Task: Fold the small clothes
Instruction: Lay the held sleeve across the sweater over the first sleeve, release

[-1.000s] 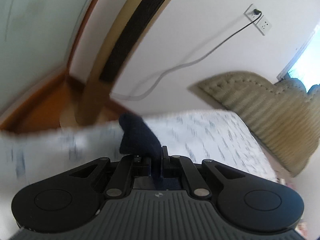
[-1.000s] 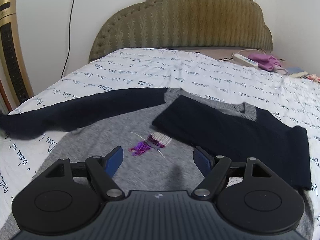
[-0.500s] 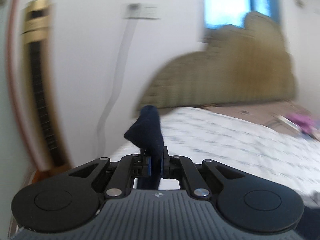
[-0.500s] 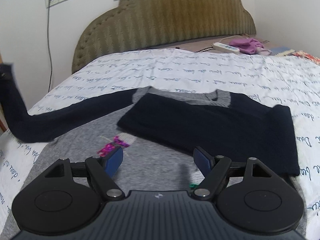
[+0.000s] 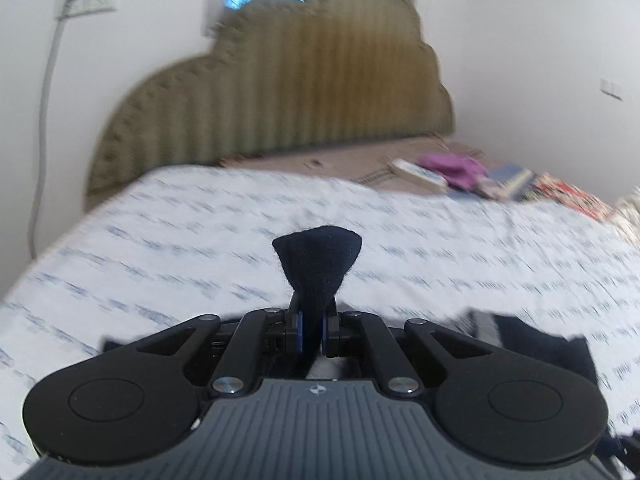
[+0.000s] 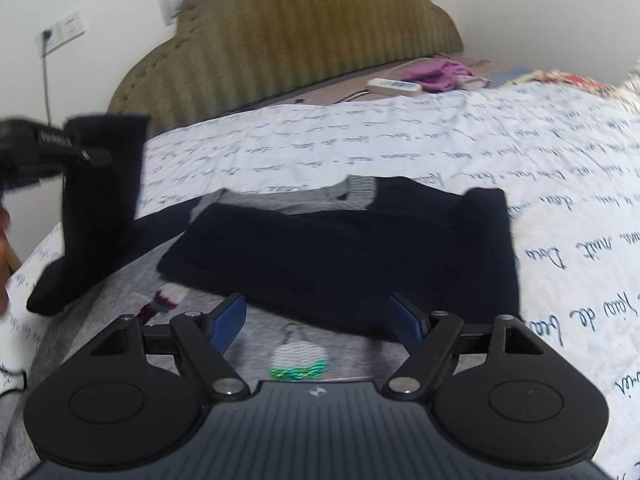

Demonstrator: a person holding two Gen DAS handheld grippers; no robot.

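On the left, we see the left gripper (image 5: 311,330) pressed together on the dark navy sleeve (image 5: 316,268), whose cuff fans out above the pinched fingers. In the right wrist view that same gripper (image 6: 86,155) shows at the left edge, blurred, holding the sleeve (image 6: 100,208) lifted off the bed (image 6: 560,168) so that it hangs down to the grey sweater (image 6: 104,292) lying flat on the sheet. We think the sleeve belongs to that sweater, though the join is hard to make out. Further right, the other navy sleeve (image 6: 352,256) lies folded across the sweater's chest. Our right gripper (image 6: 320,320) hovers above the grey front with its fingers (image 6: 230,316) spread wide, gripping nothing.
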